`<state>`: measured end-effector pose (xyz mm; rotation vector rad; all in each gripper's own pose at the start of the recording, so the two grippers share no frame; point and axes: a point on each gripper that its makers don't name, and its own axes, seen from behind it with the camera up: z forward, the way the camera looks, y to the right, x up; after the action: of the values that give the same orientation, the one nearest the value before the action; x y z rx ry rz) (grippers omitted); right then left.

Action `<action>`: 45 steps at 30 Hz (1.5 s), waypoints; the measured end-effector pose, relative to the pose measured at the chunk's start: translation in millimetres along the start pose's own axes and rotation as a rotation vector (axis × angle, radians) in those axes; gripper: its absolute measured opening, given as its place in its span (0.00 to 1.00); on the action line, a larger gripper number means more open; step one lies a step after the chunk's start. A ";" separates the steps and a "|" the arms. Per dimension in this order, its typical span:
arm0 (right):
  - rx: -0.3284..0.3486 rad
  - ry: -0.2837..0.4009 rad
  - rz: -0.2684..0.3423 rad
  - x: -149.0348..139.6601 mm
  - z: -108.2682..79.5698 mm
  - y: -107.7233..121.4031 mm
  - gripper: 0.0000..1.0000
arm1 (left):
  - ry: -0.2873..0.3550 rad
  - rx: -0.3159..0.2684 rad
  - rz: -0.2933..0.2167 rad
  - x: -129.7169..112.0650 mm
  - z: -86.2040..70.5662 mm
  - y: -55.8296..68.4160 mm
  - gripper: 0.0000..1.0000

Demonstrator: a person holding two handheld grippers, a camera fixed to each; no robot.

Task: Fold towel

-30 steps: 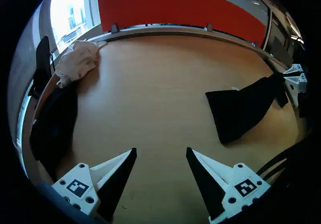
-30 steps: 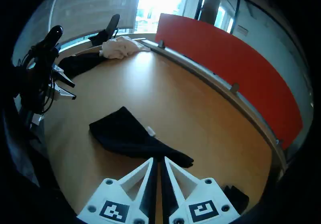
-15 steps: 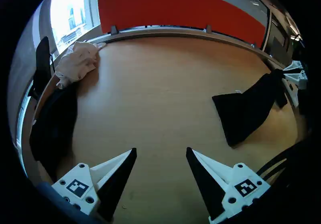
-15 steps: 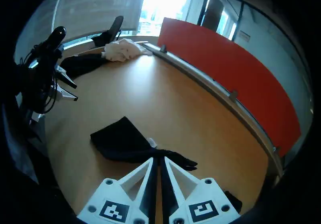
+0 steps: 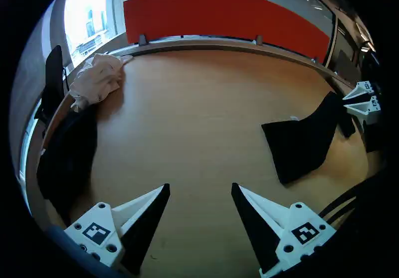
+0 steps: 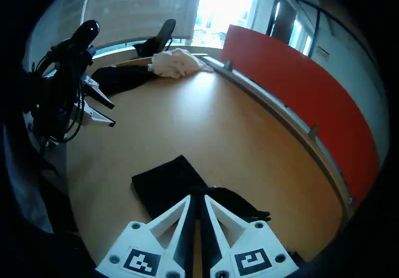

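A: Right claw [image 6: 199, 201] is pinched on a corner of the black towel [image 6: 164, 183]; left claw [image 5: 199, 191] hangs apart, empty.
B: The rest lies on the table [image 5: 199, 103]. With so thin a pinch, one tug might slip it and bunch the fold

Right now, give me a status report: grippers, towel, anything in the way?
Left gripper open, empty, above the table. Right gripper shut on black towel, one corner raised. White cloth and dark garment at far edge, out of the way.
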<state>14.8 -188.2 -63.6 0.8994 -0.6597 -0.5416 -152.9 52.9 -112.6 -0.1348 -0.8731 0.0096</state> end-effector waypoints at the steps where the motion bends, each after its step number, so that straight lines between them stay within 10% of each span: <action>1: 0.009 -0.002 -0.004 1.0 3.2 -3.6 0.05 | 0.002 0.000 -0.002 0.2 -0.6 -0.6 0.91; 17: 0.161 -0.059 -0.043 -4.0 53.7 -59.5 0.07 | 0.004 0.036 -0.046 -11.2 -11.5 -25.4 0.91; 26: 0.175 -0.099 -0.016 -18.8 66.1 -67.0 0.72 | -0.002 0.058 -0.064 -19.2 -15.6 -37.8 0.91; 45: 0.139 -0.152 0.027 -59.1 52.9 -58.0 0.75 | 0.009 0.057 -0.061 -12.5 -19.1 -35.6 0.91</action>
<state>-72.1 -206.4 -105.5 0.9845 -0.8541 -0.5481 -147.9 14.6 -129.9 -0.0550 -0.8668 -0.0233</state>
